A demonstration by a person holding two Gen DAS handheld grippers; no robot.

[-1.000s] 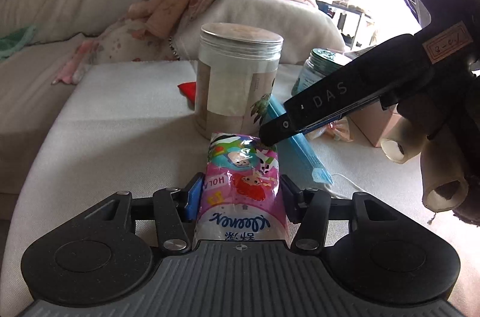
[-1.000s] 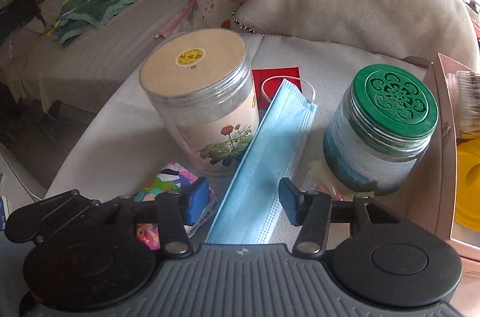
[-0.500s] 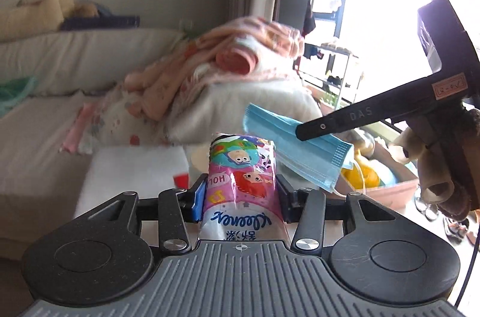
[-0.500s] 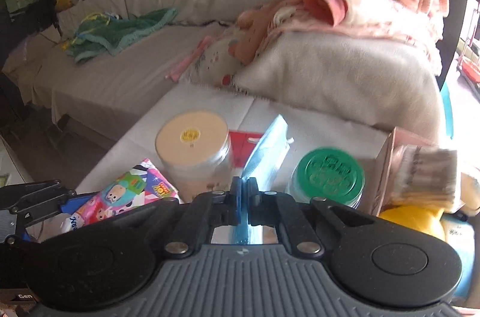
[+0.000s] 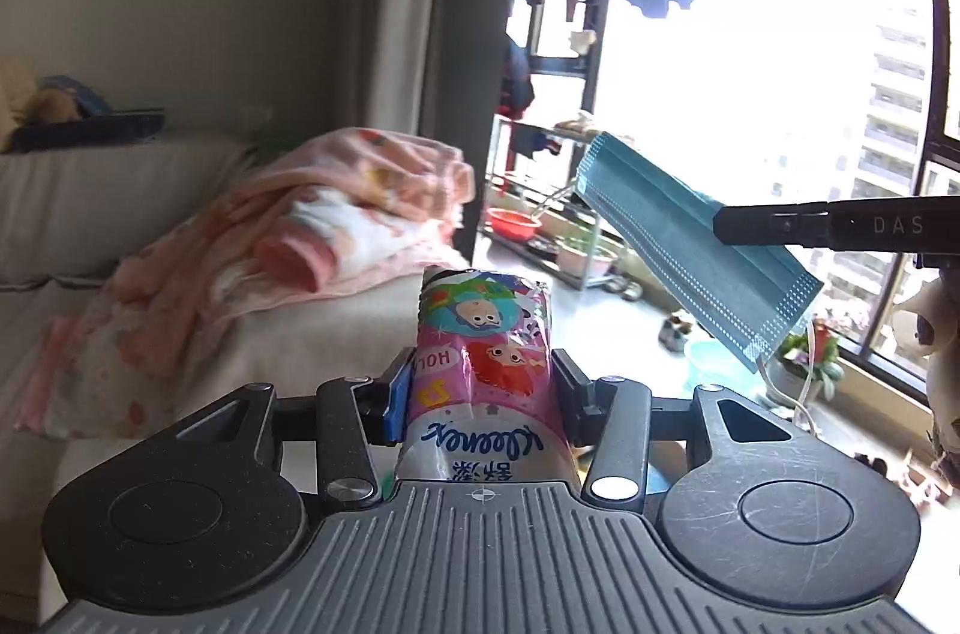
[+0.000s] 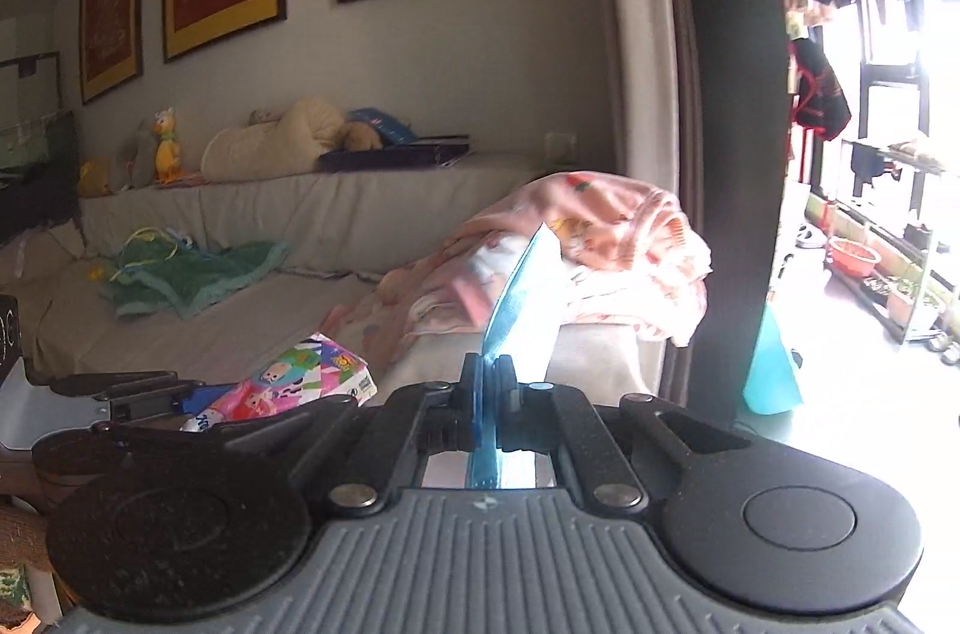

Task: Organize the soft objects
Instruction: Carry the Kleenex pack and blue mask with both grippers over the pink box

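Observation:
My left gripper [image 5: 480, 385] is shut on a pink Kleenex tissue pack [image 5: 483, 364] printed with cartoon figures, held up in the air. The pack [image 6: 282, 385] also shows at the lower left of the right wrist view. My right gripper [image 6: 487, 382] is shut on a blue face mask [image 6: 525, 298], which stands up edge-on from its pads. In the left wrist view the same mask [image 5: 690, 250] hangs tilted from the right gripper's black fingers [image 5: 780, 226] at the right, its white ear loop dangling below.
A grey sofa [image 6: 252, 214] runs along the wall, with a green cloth [image 6: 192, 274] on its seat and soft toys [image 6: 165, 148] on its back. A pink blanket pile [image 5: 336, 226] lies on a white cushion. A bright balcony door [image 5: 780, 94] is at the right.
Both grippers rose from the table with their loads, and the jars dropped out of view. The right gripper shut on the mask and lifted it.

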